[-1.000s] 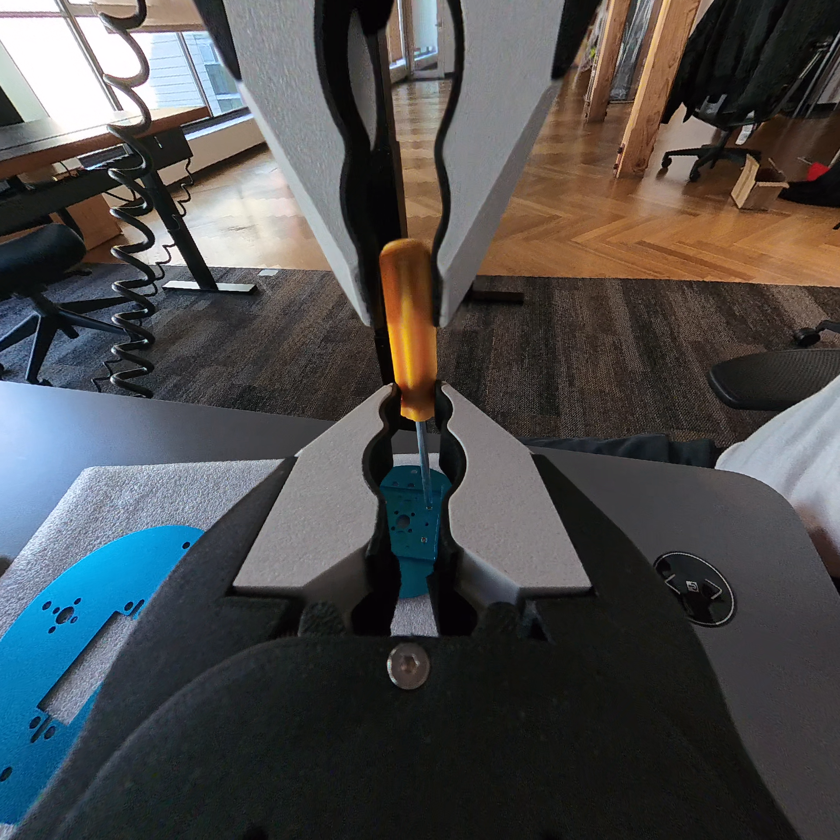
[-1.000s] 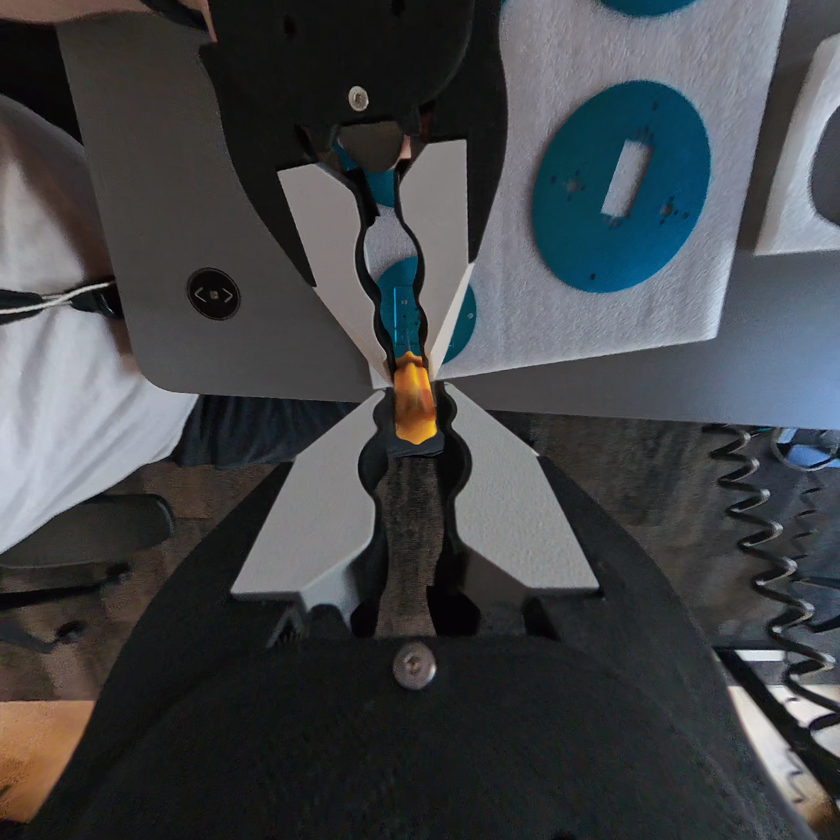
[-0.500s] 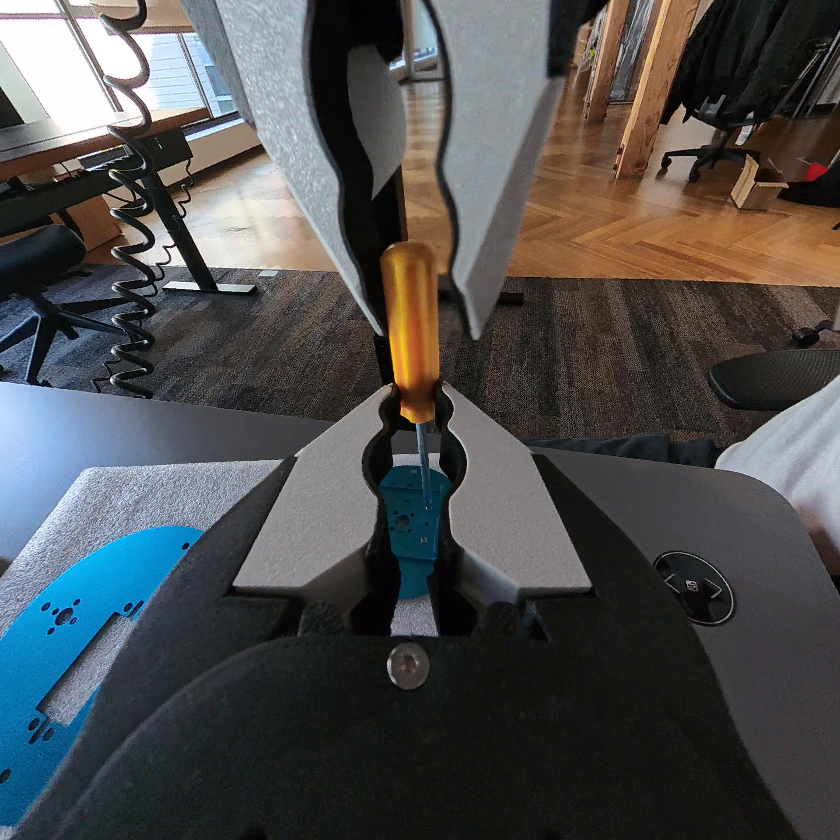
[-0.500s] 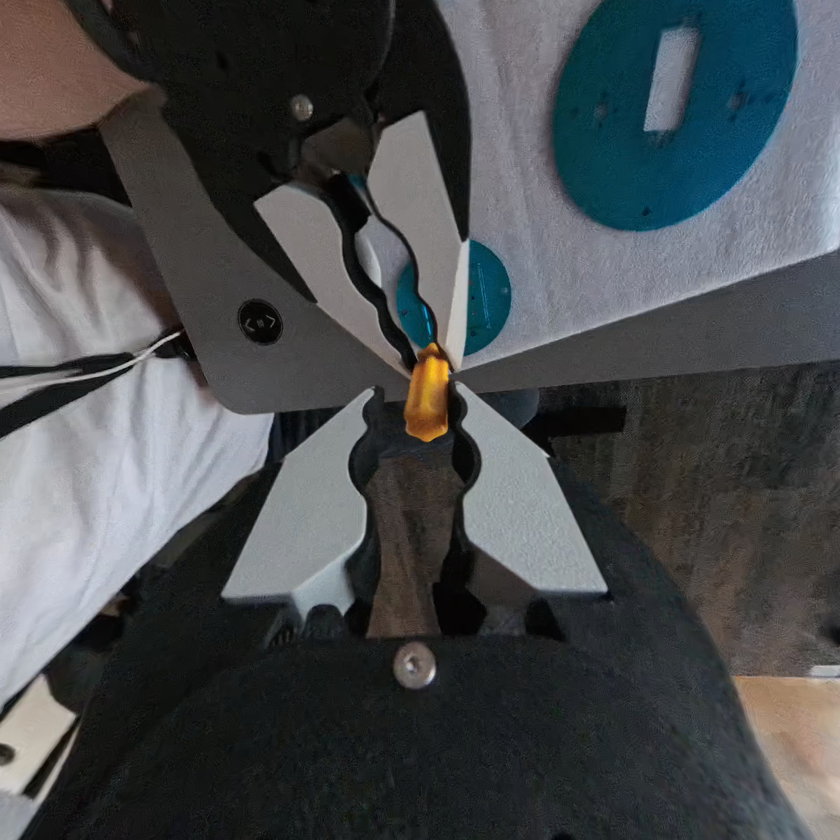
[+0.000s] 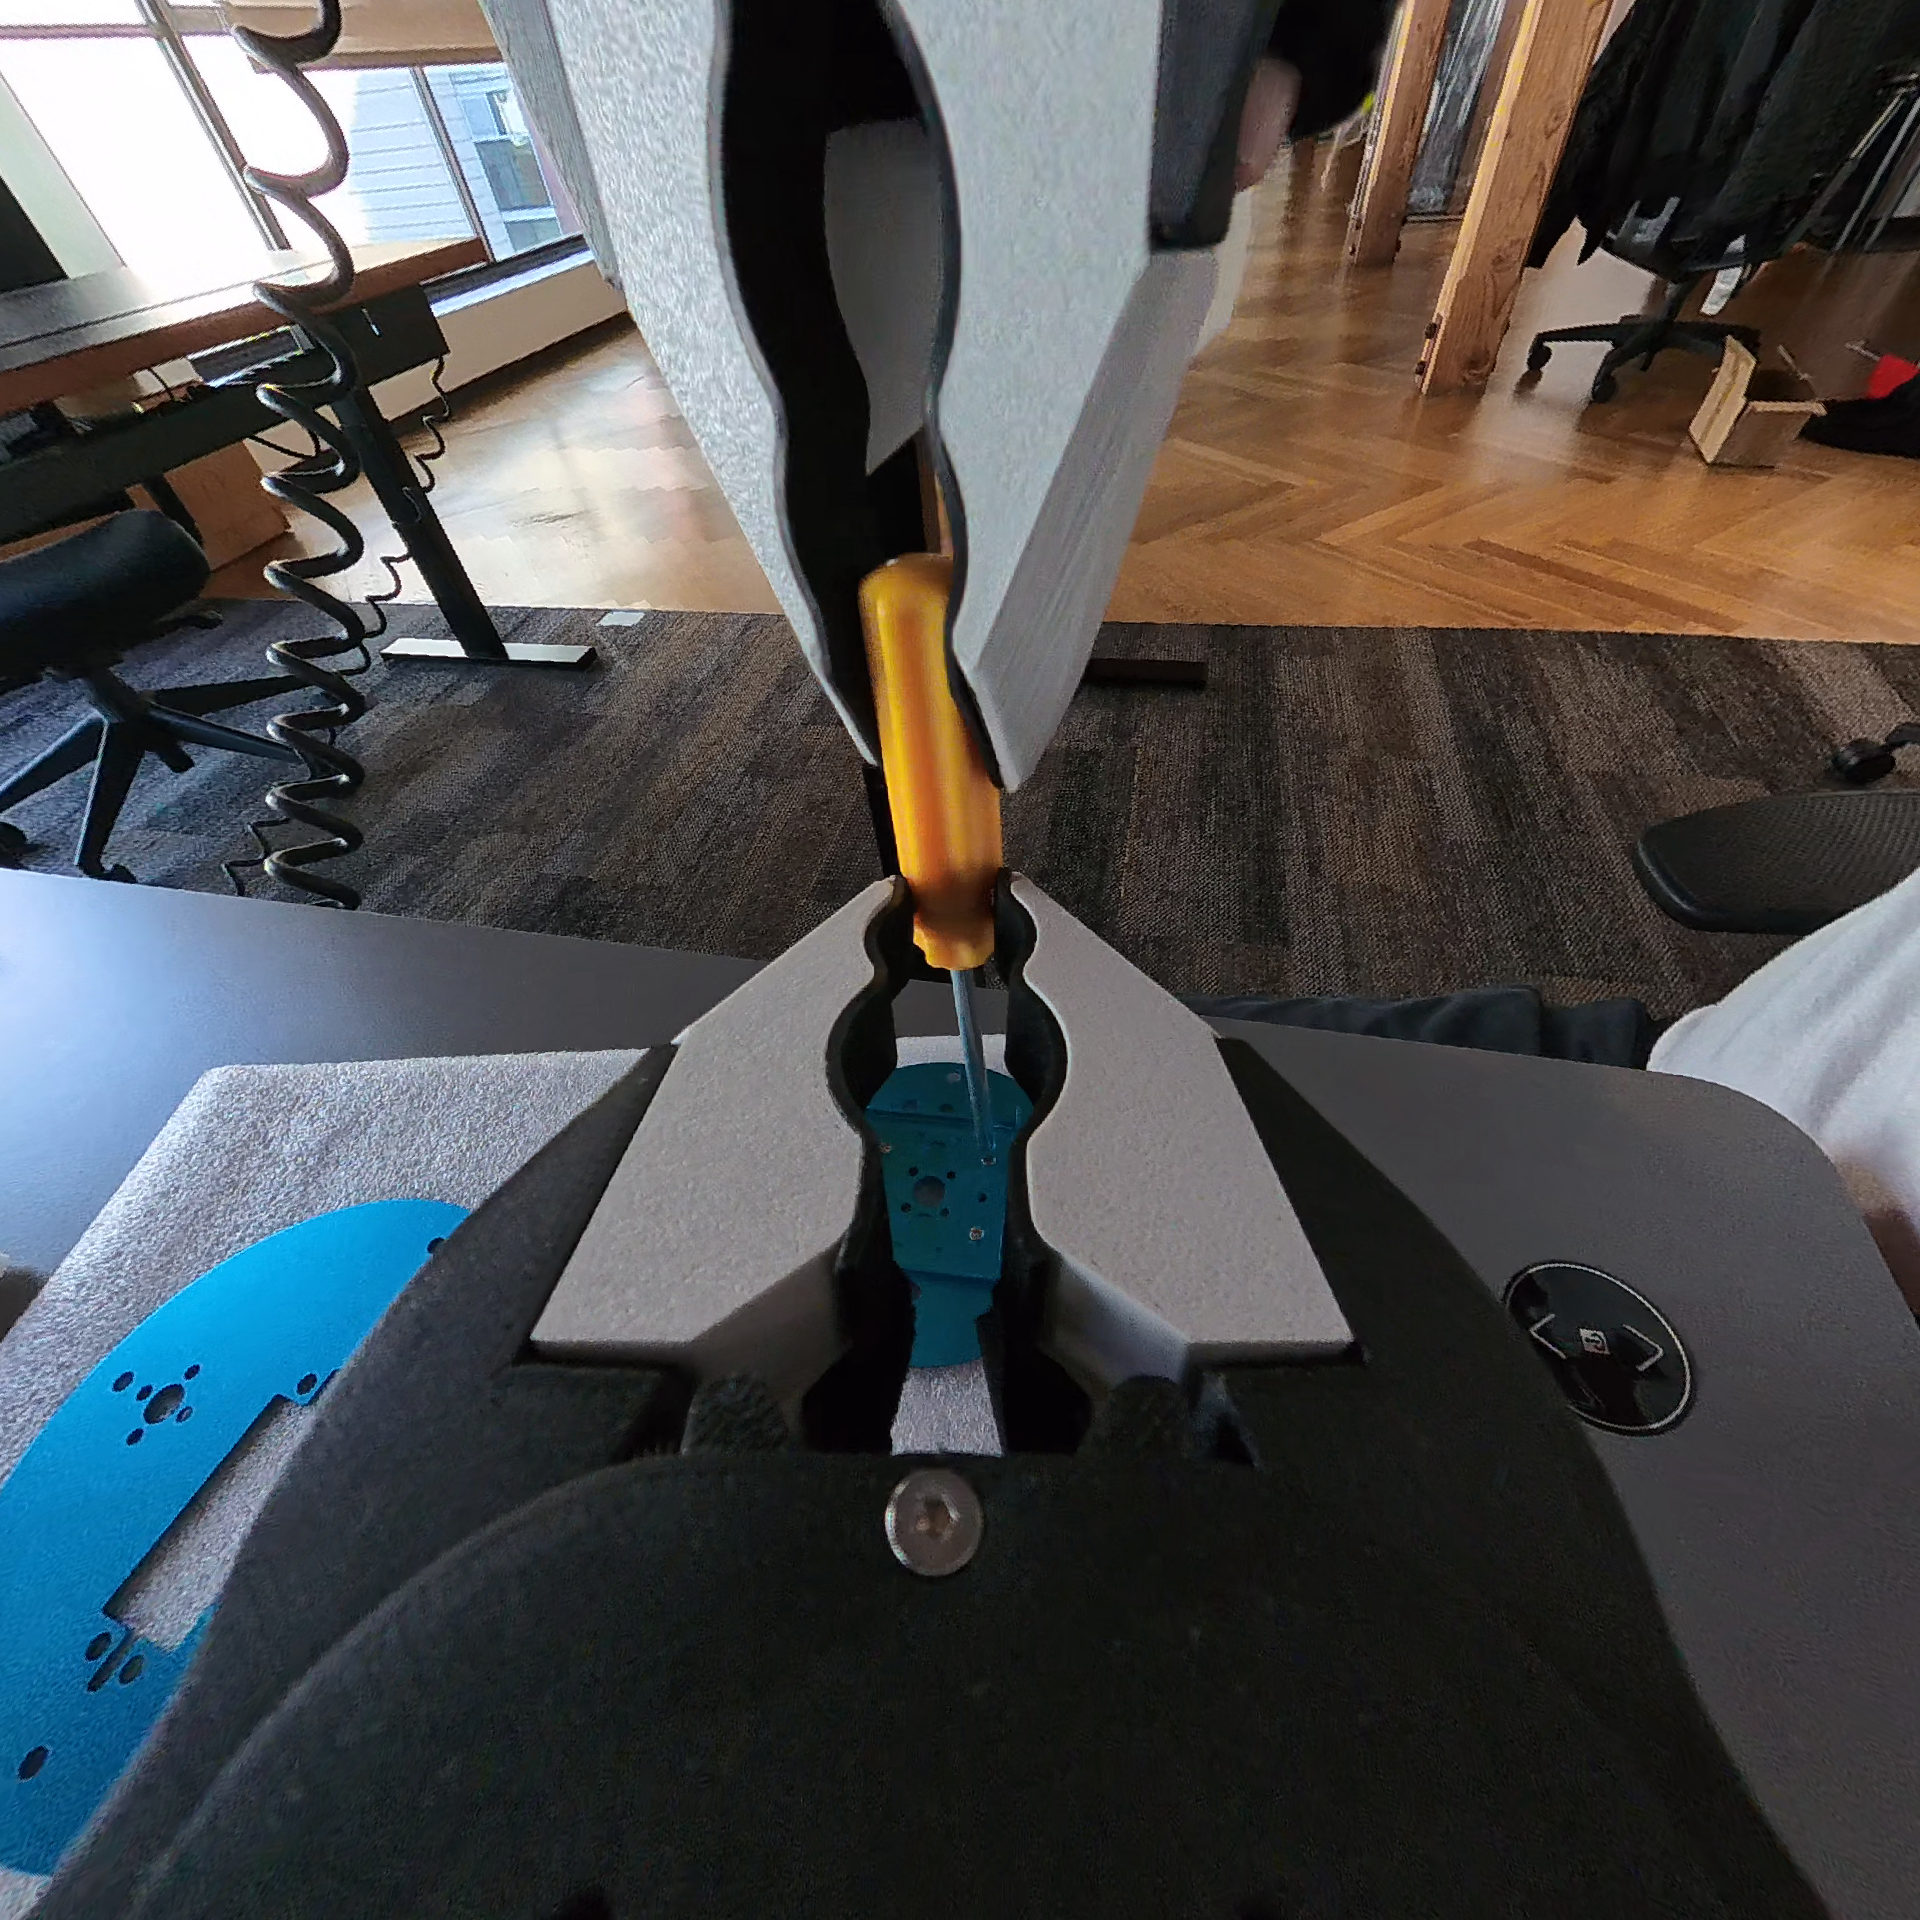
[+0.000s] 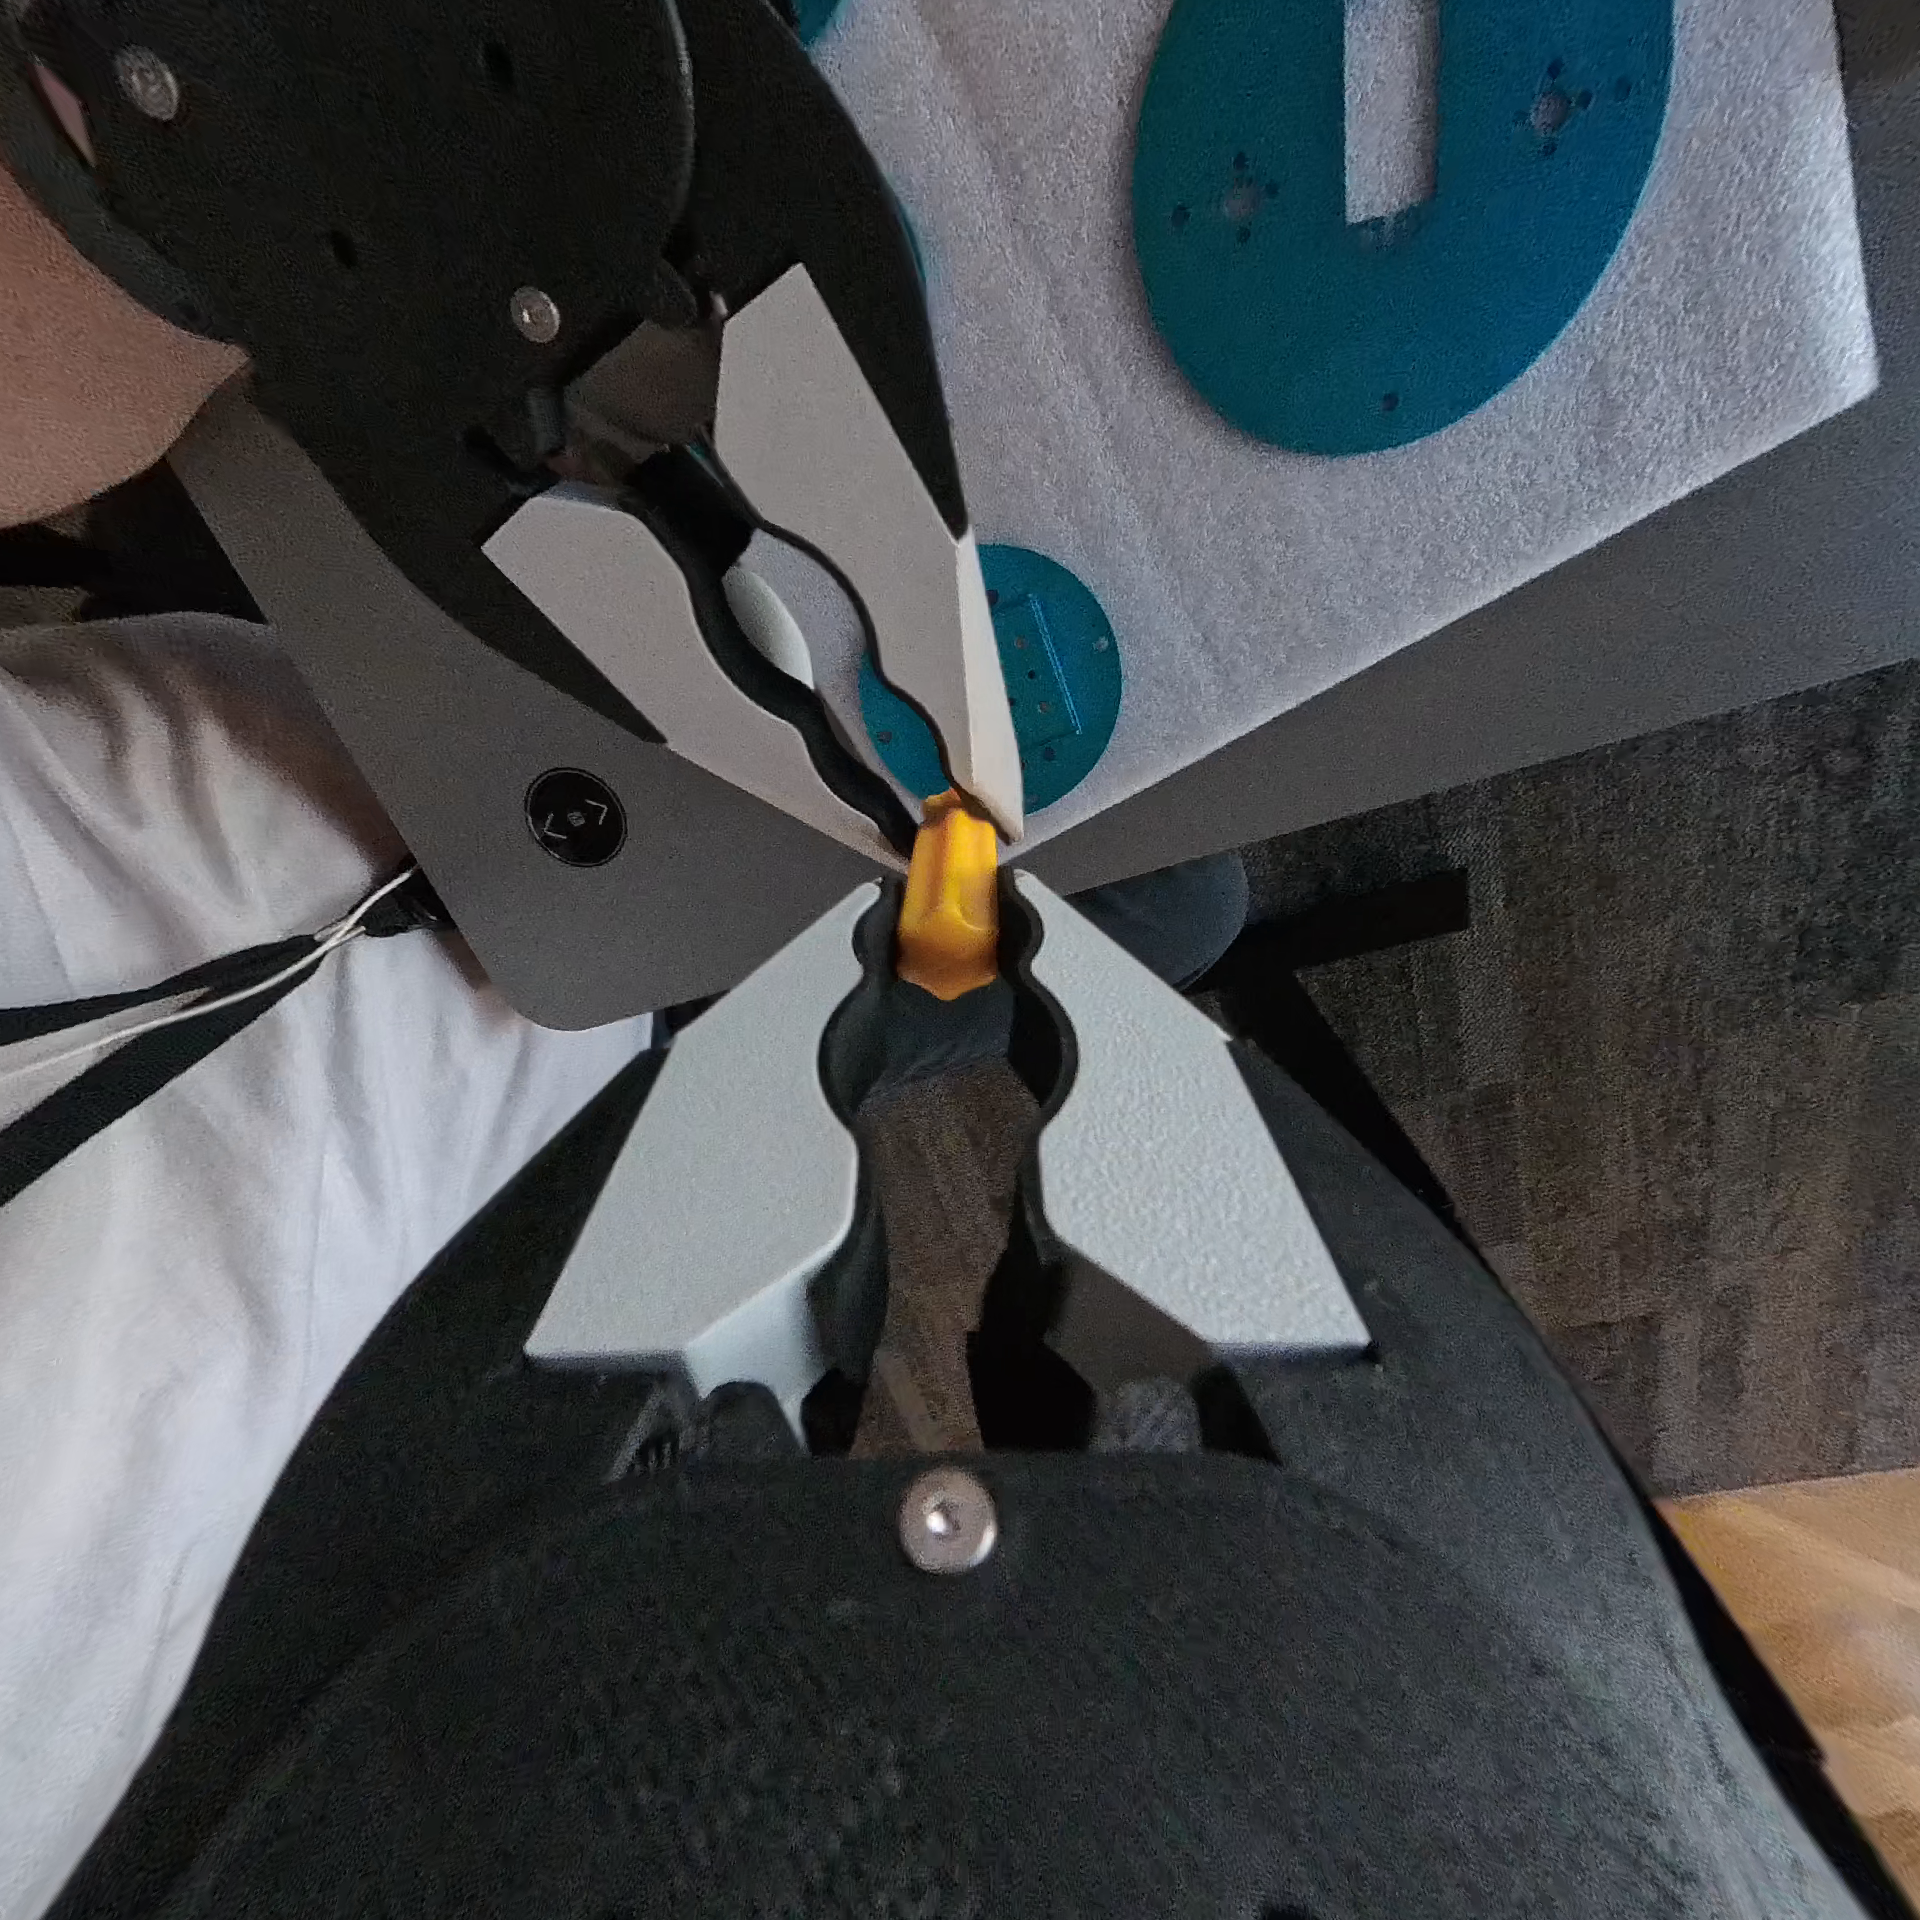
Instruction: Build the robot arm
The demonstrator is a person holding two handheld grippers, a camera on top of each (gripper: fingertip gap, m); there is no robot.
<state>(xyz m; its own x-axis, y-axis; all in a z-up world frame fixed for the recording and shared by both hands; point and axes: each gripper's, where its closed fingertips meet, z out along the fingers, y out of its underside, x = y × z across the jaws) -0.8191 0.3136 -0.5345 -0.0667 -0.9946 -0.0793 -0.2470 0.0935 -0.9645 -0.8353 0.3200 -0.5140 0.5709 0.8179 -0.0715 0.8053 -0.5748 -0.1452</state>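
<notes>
An orange-handled screwdriver (image 5: 940,831) stands upright with its thin shaft tip on a teal bracket (image 5: 940,1205). The bracket sits on a small teal disc (image 5: 940,1340) on a white foam pad (image 5: 416,1122). My left gripper (image 5: 951,894) is shut on the lower end of the handle. My right gripper (image 6: 945,888) comes down from above and is shut on the handle's top (image 6: 948,914). It also shows in the left wrist view (image 5: 935,774). The disc (image 6: 1049,675) shows beside the left gripper's fingers (image 6: 831,499) in the right wrist view.
A large blue oval plate (image 5: 104,1455) with a rectangular slot lies on the foam to the left and shows in the right wrist view (image 6: 1351,312). The dark table (image 5: 1558,1195) has a round black inset (image 5: 1595,1361). A person in white (image 6: 208,1039) sits at the edge. A coiled cable (image 5: 312,520) hangs left.
My right gripper opened off the handle, turned around it, and is closed on it again at a new angle. The left gripper and screwdriver stayed put.
</notes>
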